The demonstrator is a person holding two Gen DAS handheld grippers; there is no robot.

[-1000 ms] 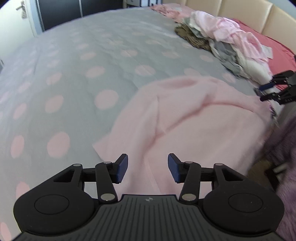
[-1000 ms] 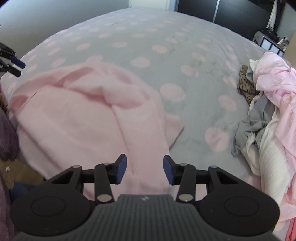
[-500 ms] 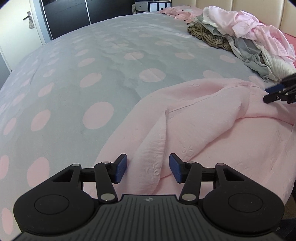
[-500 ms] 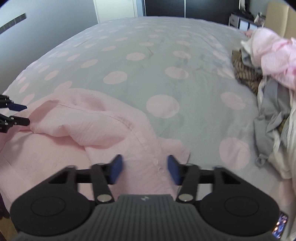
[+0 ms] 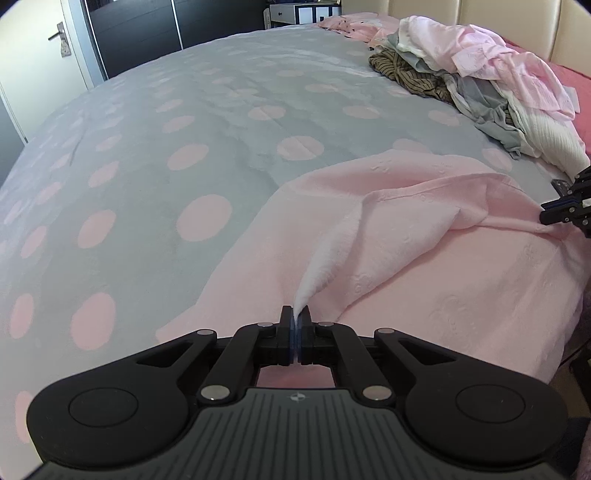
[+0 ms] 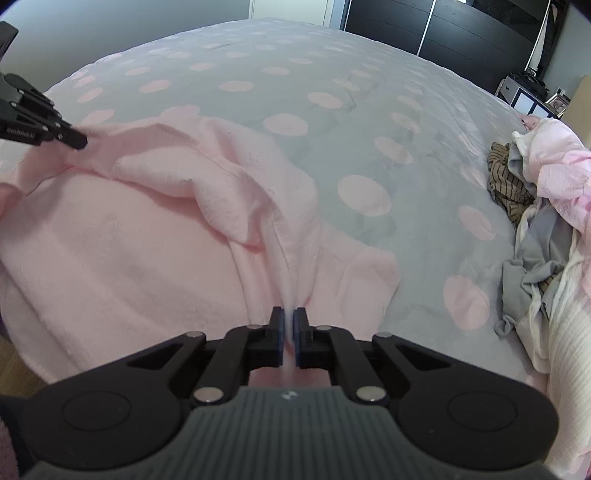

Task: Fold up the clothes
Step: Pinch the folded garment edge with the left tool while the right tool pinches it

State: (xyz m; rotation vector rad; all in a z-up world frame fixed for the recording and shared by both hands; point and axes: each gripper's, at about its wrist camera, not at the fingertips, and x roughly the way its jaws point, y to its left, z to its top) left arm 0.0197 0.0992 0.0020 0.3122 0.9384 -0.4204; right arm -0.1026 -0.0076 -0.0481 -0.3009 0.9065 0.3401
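A pale pink garment [image 5: 424, 266] lies crumpled along the near edge of the bed. My left gripper [image 5: 296, 317] has its jaws closing on a raised fold of it, and the pads pinch the cloth. My right gripper [image 6: 289, 317] is closing the same way on a ridge of the pink garment [image 6: 129, 251], with fabric squeezed between the pads. Each gripper shows in the other's view: the right gripper [image 5: 546, 218] at the garment's right end, the left gripper [image 6: 80, 142] at its left end.
A grey bedspread with pink dots [image 5: 184, 147] covers the bed. A heap of unfolded clothes [image 5: 498, 85] lies by the headboard [image 5: 480, 14], and the same heap [image 6: 546, 206] is at the right in the right wrist view. Dark wardrobes [image 5: 129, 29] stand beyond; wooden floor [image 6: 14, 354] shows below the bed edge.
Both grippers came down onto the pink garment and went from open to shut, each pinching a fold that now stands up between its pads.
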